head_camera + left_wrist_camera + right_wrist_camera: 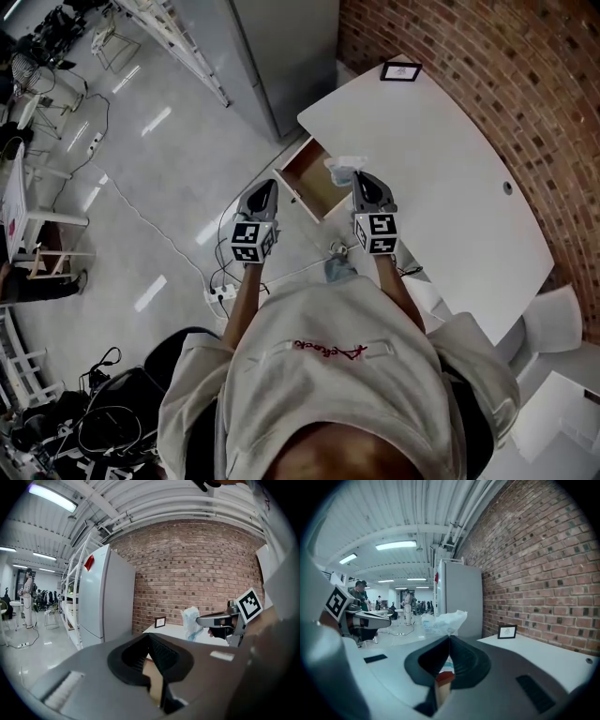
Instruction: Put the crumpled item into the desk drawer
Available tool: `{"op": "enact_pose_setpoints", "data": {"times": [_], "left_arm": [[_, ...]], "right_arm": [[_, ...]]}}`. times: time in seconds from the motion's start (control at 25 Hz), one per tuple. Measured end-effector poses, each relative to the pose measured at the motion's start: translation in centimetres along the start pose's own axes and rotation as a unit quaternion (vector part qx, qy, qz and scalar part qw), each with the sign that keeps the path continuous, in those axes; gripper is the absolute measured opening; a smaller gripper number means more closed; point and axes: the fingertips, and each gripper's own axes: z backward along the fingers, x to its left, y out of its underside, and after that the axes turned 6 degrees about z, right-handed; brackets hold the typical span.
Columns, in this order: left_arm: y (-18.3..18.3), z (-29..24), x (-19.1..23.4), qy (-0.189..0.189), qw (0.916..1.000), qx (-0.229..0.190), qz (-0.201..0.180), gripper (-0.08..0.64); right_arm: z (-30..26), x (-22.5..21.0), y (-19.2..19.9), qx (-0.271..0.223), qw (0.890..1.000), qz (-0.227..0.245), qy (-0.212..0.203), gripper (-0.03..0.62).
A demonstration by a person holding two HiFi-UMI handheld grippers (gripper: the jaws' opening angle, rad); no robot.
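The crumpled item (343, 169), white, is pinched in the tips of the right gripper (358, 178), over the right side of the open drawer (302, 178) at the table (441, 169) edge. The left gripper (270, 186), jaws together and empty, hangs just left of the drawer.

The crumpled white plastic wrapper (440, 620), half clear with pale blue print, stands bunched upward, pinched at its base between the closed jaws of the right gripper (360, 180). Just beside and below it in the head view, the desk drawer (314, 183) stands pulled open, showing its brown wooden inside.
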Motion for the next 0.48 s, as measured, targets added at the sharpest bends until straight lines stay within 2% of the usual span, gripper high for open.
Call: {"op": "enact_pose_setpoints", "data": {"times": [0.48], "left_arm": [[-3.7,-6.2,1.5,-0.055,0.9984,-0.010,0.011,0.009]], "right_arm": [[-5.6,-6.0,-2.5,-0.017,0.999,0.005,-0.042,0.014]]}}
